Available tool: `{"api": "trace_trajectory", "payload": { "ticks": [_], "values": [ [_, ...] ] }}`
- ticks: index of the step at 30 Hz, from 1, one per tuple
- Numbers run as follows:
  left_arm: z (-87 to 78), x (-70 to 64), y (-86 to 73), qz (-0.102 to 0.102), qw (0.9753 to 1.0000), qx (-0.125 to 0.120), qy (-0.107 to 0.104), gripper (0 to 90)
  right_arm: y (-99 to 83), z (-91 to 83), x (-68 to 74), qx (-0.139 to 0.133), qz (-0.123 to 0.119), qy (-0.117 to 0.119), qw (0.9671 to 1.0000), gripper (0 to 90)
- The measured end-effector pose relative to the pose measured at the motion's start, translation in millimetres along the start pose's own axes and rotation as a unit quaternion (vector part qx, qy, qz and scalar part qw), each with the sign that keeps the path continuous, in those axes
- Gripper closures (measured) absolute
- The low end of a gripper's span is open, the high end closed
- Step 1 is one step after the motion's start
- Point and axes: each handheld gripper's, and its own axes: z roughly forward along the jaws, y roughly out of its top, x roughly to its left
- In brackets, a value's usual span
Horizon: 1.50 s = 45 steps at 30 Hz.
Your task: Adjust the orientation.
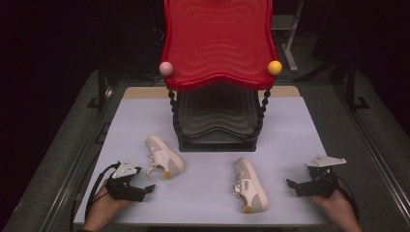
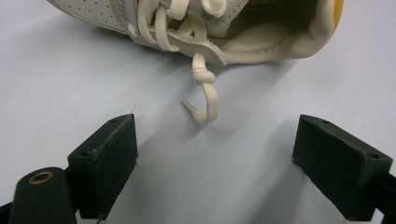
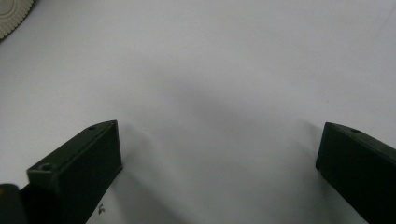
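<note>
Nothing is moved yet: both white lace-up sneakers, left one and right one, lie on the counter near its front edge, my left fingers and right fingers spread apart and empty.

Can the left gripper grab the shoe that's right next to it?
Probably yes. The left gripper is open and points at the near shoe. Bare table lies between its fingers and the shoe, with a loose lace end close ahead.

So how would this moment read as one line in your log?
left gripper: open, near left shoe | right gripper: open, beside right shoe | shoes untouched
</note>
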Motion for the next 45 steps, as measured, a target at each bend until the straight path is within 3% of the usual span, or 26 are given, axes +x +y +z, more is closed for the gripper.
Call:
{"api": "trace_trajectory", "payload": {
  "ticks": [7, 11, 17, 22, 27, 32, 40, 45],
  "values": [
    [-0.3, 0.1, 1.1, 0.002, 1.0, 0.004, 0.0, 13.1, -0.2, 0.0, 0.2, -0.001, 0.0, -0.001, 1.0, 0.0],
    [-4.8, -0.3, 3.3, 0.001, 0.9999, 0.013, -0.001, 19.3, -0.1, 0.0, 0.2, -0.001, 0.0, 0.0, 1.0, 0.0],
    [-23.1, 6.6, 5.4, -0.024, 0.9996, -0.018, 0.002, 26.0, 0.1, 0.1, 0.0, 0.001, 0.0, 0.0, 1.0, 0.0],
    [-41.9, 16.5, 9.9, -0.044, 0.997, -0.057, 0.027, 45.1, 0.3, 0.2, 0.1, 0.001, 0.001, 0.0, 1.0, 0.0],
    [-49.5, 31.2, 19.1, -0.057, 0.9949, -0.066, 0.051, 68.3, 0.2, 0.2, 0.1, 0.001, 0.0, 0.0, 1.0, 0.0],
    [-46.0, 50.8, 33.3, -0.065, 0.9941, -0.066, 0.057, 88.6, 0.2, 0.3, 0.1, 0.001, 0.0, 0.0, 1.0, 0.0],
    [-33.7, 75.4, 61.2, -0.064, 0.9915, -0.082, 0.078, 89.9, 0.1, 0.3, 0.1, 0.0, 0.0, 0.0, 1.0, 0.0],
    [-15.5, 86.3, 76.8, -0.063, 0.9909, -0.09, 0.077, 89.9, 0.1, 0.3, 0.2, 0.0, -0.001, -0.001, 1.0, 0.0]
  ]
}}
